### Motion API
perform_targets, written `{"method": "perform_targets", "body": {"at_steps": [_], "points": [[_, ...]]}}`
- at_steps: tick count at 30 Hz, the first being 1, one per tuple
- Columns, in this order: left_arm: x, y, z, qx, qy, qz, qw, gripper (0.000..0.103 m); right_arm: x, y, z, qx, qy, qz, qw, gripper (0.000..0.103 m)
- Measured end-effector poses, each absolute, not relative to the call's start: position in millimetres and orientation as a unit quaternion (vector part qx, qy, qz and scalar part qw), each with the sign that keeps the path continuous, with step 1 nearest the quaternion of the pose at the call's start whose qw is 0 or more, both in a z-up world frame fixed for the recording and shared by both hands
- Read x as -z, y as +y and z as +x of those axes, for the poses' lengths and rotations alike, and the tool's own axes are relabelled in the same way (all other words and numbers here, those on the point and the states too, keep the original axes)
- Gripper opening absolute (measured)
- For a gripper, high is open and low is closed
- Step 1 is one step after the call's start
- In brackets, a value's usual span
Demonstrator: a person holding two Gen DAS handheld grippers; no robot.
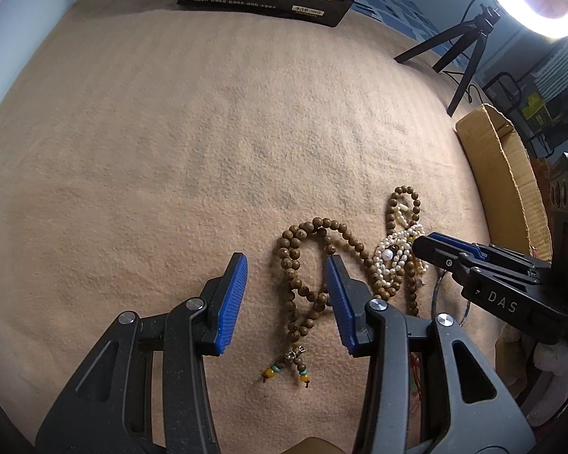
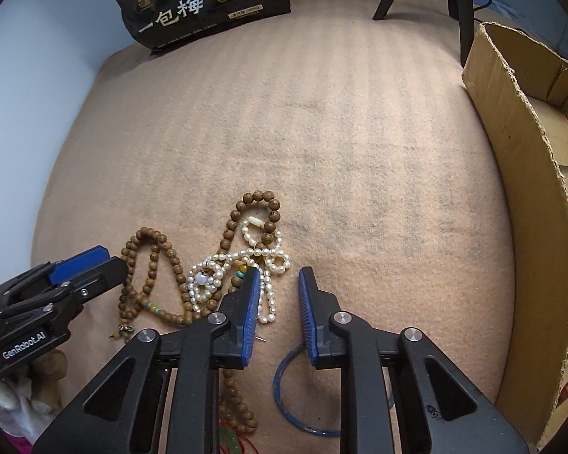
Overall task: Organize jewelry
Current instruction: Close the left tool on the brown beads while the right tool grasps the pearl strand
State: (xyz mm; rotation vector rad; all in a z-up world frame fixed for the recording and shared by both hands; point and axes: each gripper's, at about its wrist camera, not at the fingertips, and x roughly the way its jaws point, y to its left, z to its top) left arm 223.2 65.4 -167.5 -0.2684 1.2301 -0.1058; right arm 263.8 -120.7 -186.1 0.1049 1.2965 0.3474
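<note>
both claws (image 1: 286, 295) (image 2: 276, 316) open, empty, over beads (image 1: 303, 265).

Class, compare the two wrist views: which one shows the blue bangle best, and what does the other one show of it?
The right wrist view: the blue bangle lies on the blanket below the right gripper, most of its ring showing. In the left wrist view only a thin, dark arc appears beside the right gripper.

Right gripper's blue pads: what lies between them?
In the right wrist view, only bare blanket lies between the right gripper pads; the pearl strand sits beside the left pad.
</note>
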Motion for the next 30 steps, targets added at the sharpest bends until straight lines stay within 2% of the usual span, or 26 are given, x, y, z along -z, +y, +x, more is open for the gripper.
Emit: {"method": "perform_targets", "body": {"at_steps": [10,24,30], "points": [[178.1,56.7,231.7,0.056,0.587,-0.137,0.796,0.044,190.5,-109.3,268.1,-0.162,0.595,0.024,0.787,0.017],[182.2,46.6,250.2,0.055,0.591,-0.206,0.778,0.044,190.1,-111.2,268.5,-0.167,0.593,0.024,0.787,0.014],[183.3,36.9,254.4,0.05,0.59,-0.205,0.779,0.056,190.3,-111.3,268.0,-0.173,0.592,0.017,0.787,0.014]]}}
